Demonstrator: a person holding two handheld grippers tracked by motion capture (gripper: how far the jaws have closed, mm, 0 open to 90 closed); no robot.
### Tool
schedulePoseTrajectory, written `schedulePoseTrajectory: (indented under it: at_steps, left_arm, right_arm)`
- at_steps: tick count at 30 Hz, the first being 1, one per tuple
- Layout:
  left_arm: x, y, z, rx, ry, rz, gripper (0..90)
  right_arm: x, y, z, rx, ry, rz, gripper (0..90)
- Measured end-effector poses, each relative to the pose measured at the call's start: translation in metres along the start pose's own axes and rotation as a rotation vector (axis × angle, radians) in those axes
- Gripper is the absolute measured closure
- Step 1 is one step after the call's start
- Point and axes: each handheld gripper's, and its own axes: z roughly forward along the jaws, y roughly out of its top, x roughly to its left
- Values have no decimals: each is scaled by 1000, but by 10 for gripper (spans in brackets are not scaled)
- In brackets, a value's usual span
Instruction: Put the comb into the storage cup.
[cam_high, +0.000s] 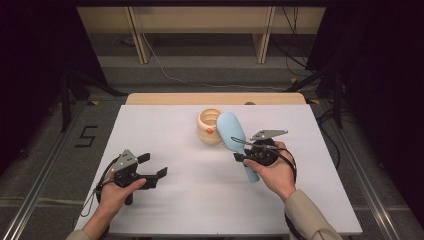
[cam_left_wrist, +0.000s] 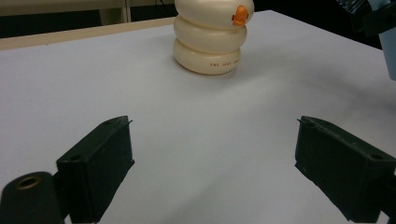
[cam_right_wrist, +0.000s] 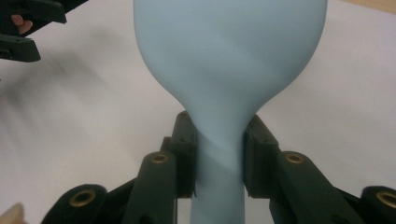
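— Where was the blue brush (cam_high: 233, 136)?
— Clamped by its handle in the right gripper (cam_high: 248, 156), its head against the cream holder (cam_high: 209, 126).
— And the left gripper (cam_high: 150, 170)?
— Gaping, nothing between its jaws, well short of the holder. It likely needed to steady the holder.

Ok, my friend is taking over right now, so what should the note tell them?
Right tool: shut on the handle of the light blue brush, whose head is close beside the cream holder.
Left tool: open, nothing in it, low over the white table.
Done: brush picked up.
Left: probably stand the brush in the holder; the left tool could steady it.
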Motion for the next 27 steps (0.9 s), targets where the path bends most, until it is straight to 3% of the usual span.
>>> schedulePoseTrajectory:
  at_steps: [15, 27]
  left_arm:
    - [-4, 4, 0, 11, 32, 7, 0]
    - [-21, 8, 10, 7, -17, 28, 0]
  right_arm:
    - [3, 1, 1, -16, 6, -5, 704]
    - [5, 2, 2, -37, 3, -1, 704]
